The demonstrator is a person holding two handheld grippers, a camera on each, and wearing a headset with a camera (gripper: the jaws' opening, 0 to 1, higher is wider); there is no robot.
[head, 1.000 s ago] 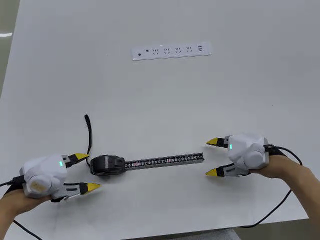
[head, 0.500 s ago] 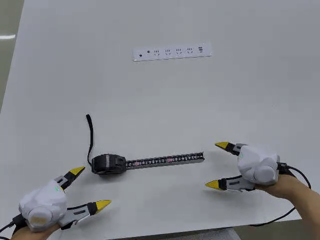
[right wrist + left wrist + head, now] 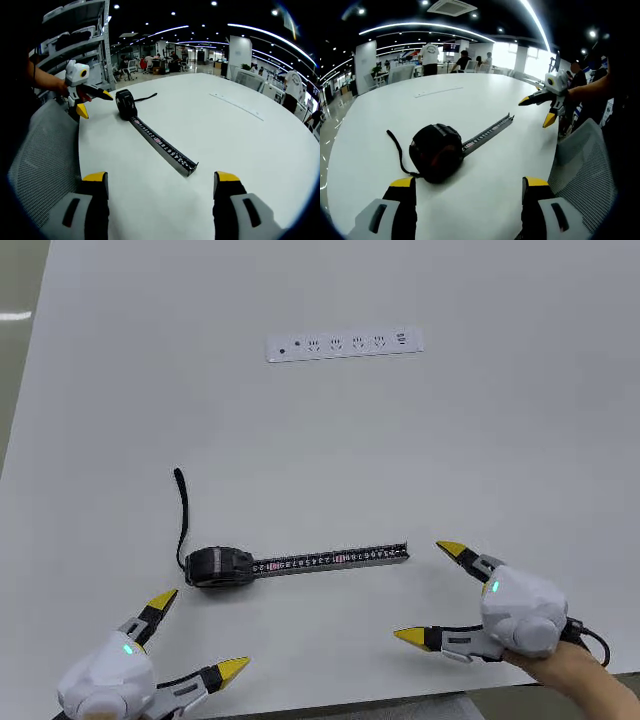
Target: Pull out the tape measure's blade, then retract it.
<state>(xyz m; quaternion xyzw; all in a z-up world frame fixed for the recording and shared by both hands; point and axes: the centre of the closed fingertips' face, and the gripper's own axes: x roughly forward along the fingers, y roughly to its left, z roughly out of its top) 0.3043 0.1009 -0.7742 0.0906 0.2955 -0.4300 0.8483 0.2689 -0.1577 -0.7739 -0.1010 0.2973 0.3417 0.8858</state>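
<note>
with the tape measure [image 3: 290, 564] flat on the bench [image 3: 300, 440], blade [image 3: 335, 559] out, left gripper [image 3: 200, 632] and right gripper [image 3: 429, 592] jaws spread, empty: expect a dense case [image 3: 437, 152], thin springy blade; clamp case sides, pinch hook end [image 3: 403, 552].

Left gripper [image 3: 200, 632] partly beyond bottom edge

Open-plan office with ceiling light strips [image 3: 420, 26], shelving [image 3: 75, 27].
</note>
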